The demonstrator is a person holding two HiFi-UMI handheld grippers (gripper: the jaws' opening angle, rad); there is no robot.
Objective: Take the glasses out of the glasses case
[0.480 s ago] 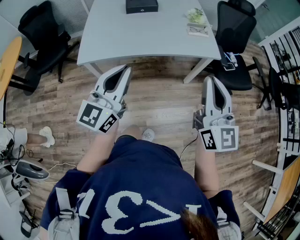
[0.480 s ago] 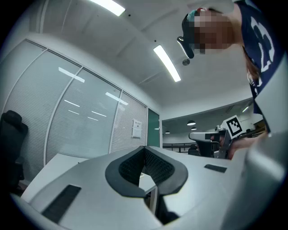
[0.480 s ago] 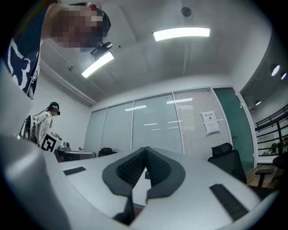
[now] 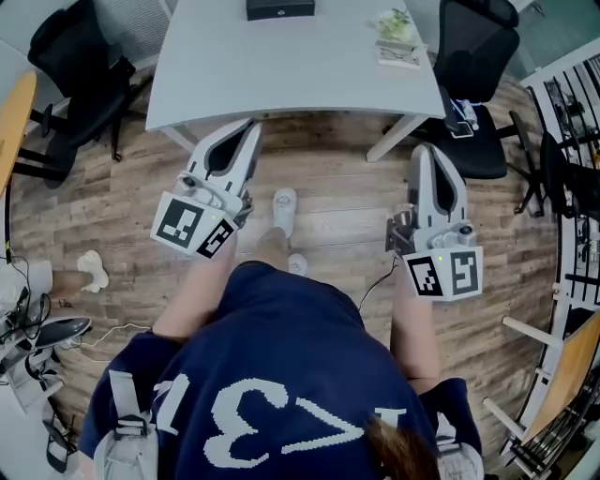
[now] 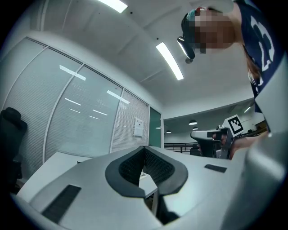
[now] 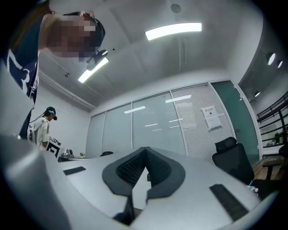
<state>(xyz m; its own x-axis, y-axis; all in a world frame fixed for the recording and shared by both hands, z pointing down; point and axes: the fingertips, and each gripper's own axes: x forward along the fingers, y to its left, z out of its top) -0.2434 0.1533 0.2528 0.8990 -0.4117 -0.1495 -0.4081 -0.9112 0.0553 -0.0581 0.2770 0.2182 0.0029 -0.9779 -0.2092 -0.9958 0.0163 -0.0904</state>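
A black glasses case lies shut at the far edge of the white table, well beyond both grippers. My left gripper is held over the wood floor just short of the table's near edge, shut with nothing in it. My right gripper hangs beside the table's right leg, also shut and empty. In the left gripper view the left gripper has its tips meeting, with only the room's walls and ceiling behind. The right gripper shows the same in the right gripper view. No glasses show outside the case.
A white card and a green item sit at the table's far right corner. Black office chairs stand at the left and right of the table. The person's white shoe is on the floor between the grippers. Racks line the right side.
The person has stepped toward the table: a white shoe has come forward between the grippers, and the table sits slightly nearer the top edge. Both grippers stay shut.
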